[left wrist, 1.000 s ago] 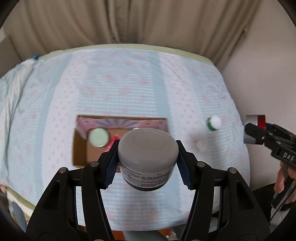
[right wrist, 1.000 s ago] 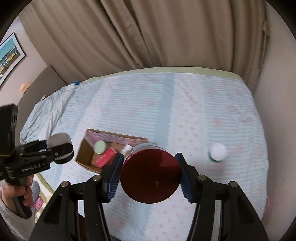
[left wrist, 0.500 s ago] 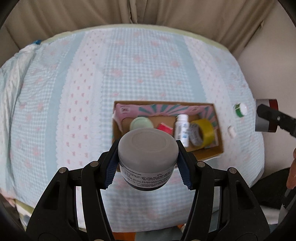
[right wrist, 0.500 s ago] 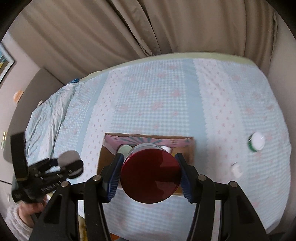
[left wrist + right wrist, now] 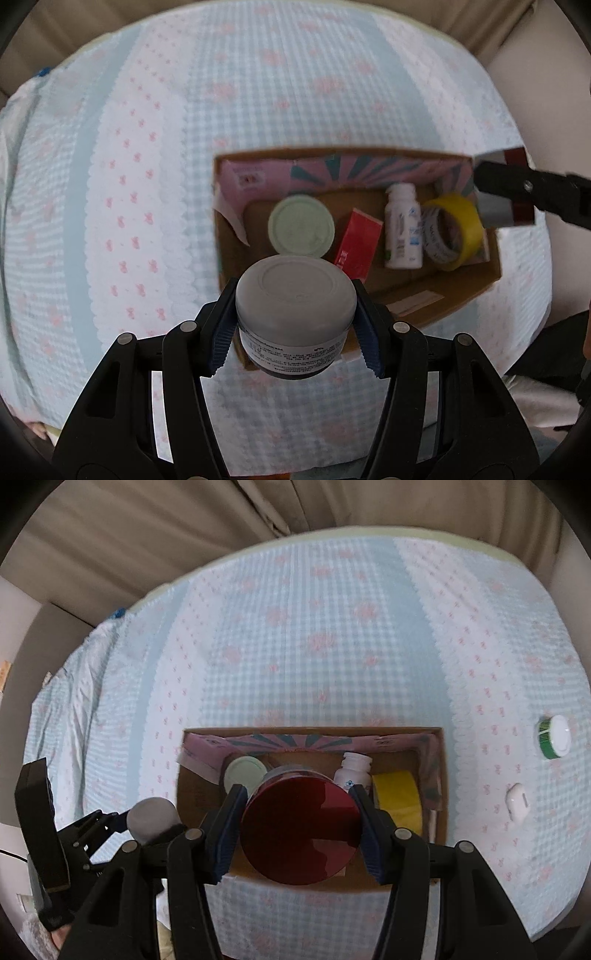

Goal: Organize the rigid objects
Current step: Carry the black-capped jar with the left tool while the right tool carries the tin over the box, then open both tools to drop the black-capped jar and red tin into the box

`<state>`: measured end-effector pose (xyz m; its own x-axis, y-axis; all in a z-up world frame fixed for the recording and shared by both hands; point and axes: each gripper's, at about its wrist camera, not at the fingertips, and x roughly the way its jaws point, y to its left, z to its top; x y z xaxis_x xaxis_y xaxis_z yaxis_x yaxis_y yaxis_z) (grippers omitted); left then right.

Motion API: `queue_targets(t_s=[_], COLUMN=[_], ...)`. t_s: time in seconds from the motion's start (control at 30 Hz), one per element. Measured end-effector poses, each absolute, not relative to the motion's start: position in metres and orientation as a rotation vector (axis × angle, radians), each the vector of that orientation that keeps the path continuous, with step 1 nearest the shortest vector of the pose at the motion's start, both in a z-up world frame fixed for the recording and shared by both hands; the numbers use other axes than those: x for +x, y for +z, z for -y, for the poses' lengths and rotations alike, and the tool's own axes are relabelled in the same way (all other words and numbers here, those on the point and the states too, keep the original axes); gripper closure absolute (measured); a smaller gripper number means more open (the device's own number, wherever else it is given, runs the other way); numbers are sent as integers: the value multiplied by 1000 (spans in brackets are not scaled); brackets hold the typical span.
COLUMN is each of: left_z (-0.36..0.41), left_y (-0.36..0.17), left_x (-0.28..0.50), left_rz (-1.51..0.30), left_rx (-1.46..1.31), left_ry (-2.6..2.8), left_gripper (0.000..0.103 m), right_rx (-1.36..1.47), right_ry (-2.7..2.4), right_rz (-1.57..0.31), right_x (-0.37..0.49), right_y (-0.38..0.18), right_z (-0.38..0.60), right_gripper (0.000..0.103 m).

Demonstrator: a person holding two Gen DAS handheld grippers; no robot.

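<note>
My left gripper (image 5: 295,321) is shut on a grey-lidded jar (image 5: 295,291) with a dark labelled body, hanging over the near left corner of the cardboard box (image 5: 480,291). My right gripper (image 5: 299,823) is shut on a jar with a dark red lid (image 5: 301,830), above the middle of the same box (image 5: 195,786). Inside the box lie a pale green lid (image 5: 301,225), a red carton (image 5: 358,242), a white bottle (image 5: 402,225) and a yellow tape roll (image 5: 452,225). Each gripper shows at the edge of the other's view: the right gripper (image 5: 517,192) and the left gripper (image 5: 147,819).
The box sits near the front edge of a bed with a blue checked, pink-flowered cover (image 5: 314,627). To its right on the cover lie a green tub with a white lid (image 5: 554,736) and a small white case (image 5: 517,805). Beige curtains (image 5: 184,524) hang behind.
Both grippers have come down and closer to the box, each still holding its jar. The box now looks larger and sits right below both jars.
</note>
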<state>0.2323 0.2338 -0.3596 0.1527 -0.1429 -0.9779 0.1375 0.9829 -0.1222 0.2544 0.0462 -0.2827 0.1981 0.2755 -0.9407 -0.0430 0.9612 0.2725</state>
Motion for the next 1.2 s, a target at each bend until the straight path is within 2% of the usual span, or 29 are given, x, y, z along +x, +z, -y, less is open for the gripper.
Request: queue_targets(t_s=[0.33,0.47,0.63,0.67,0.7,0.73,0.77,0.8,0.83,0.87,0.9,1.2], left_z=[-216,-212,-211,-213,-214,-215,-218,-219,-221,-222,-223,-226], left_y=[-412,-416,-404,-402,-402,-402,-401,-400,-400,-399,-398,-384], left_x=[240,241,246,247,247,246,244,243,240,237,234,220], left_rz=[-1486,-1499,-1452,-1451,-1454,-1458,-1452,-1450,-1450,-1449,-1447,-1422], left_rx=[19,37,47,23,13,8,1,-8,-20,-28,-27,-23], left_ry=[-226,-229,-232,-239,-239,-234,-227,-228,-233,-232,-229,-213], left_gripper=[49,56,55,46,16,0,0,0,0,0,0,0], right_rx=[197,205,231,236,235,235,240,255,263,264,255,269], right_ry=[213,209,209,214,219,219,218,216,214,213,218,225], right_rz=[-1471,-1507,-1542,-1548,-1544,-1528,-1519,-1509,-1510,-1507,-1491,-1439], right_x=[285,291,295,296,296,296,297,298,299,298,297,281], right_y=[-360,-374,-384,-386,-386,-386,-385,-384,-384,-382,-378,-356], right_z=[-53,-52,-52,-52,-53,-54,-54,-54,-55,-54,-54,-44], right_gripper=[51,51,51,51,50,51,49,36,13,4,0,0])
